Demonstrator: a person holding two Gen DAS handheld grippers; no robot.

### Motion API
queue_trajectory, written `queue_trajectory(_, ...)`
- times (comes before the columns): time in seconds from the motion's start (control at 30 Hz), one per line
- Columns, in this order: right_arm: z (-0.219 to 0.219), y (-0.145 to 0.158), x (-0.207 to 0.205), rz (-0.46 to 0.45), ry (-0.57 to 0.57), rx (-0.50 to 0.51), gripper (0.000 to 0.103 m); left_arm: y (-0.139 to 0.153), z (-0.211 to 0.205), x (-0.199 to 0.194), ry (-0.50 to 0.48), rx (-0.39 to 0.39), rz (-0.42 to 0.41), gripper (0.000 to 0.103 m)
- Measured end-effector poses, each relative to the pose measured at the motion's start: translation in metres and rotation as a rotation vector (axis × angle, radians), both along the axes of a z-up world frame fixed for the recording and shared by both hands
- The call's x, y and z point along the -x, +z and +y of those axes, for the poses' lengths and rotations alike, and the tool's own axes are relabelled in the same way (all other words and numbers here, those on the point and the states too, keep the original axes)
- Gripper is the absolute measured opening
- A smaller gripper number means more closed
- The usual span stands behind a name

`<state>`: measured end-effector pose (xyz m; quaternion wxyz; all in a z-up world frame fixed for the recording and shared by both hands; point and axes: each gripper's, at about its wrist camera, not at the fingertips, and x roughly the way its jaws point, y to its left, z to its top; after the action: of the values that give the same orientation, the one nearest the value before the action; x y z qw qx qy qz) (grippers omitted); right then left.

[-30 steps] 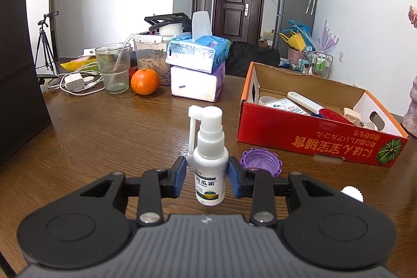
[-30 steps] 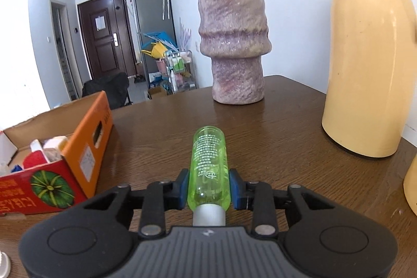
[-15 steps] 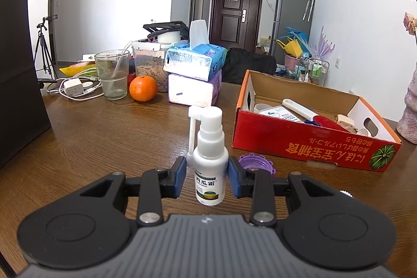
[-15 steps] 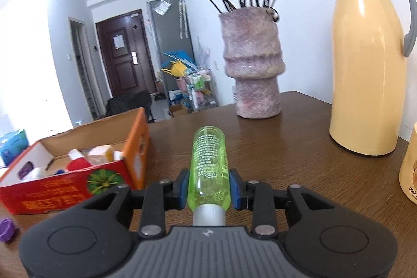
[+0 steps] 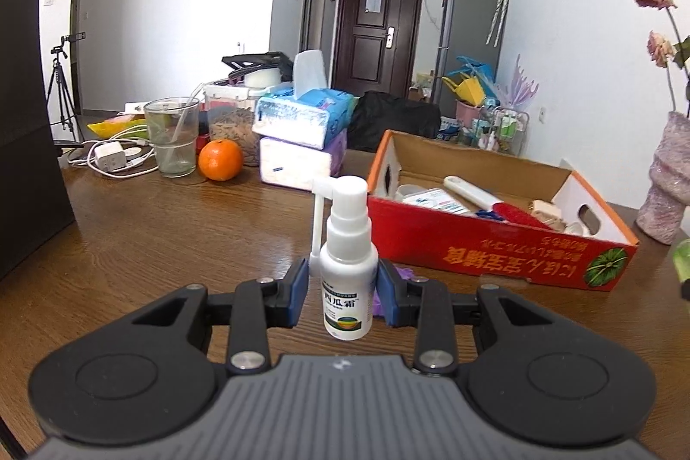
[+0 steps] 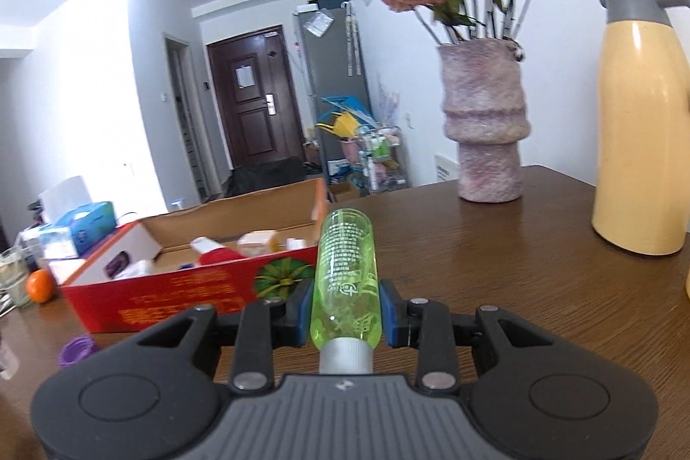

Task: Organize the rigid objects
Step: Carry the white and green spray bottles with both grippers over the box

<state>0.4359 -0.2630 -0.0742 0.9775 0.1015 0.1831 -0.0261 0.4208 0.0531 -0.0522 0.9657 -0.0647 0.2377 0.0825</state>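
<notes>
my left claw [image 5: 343, 289] grips an upright small white plastic spray bottle [image 5: 347, 266]; my right claw [image 6: 345, 313] clamps a green translucent bottle [image 6: 345, 279]. ahead, the red cardboard box [image 6: 194, 287]; either could snag its wall.

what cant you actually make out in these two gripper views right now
- Left wrist view: the purple cap is mostly hidden behind the left gripper and its white spray bottle.
- Left wrist view: the green bottle is cut off by the right edge.
- Right wrist view: the green bottle's silver cap runs under the right gripper body.
- Both views: the red cardboard box front wall hides its lower contents.
</notes>
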Motion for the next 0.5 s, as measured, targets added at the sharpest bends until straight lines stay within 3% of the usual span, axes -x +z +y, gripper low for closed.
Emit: queue_trajectory(0.5, 0.062, 0.011, 0.002, -0.038, 0.116, -0.029, 0.030, 0.023, -0.025, -0.011, -0.052, 0.009, -0.040, 0.035)
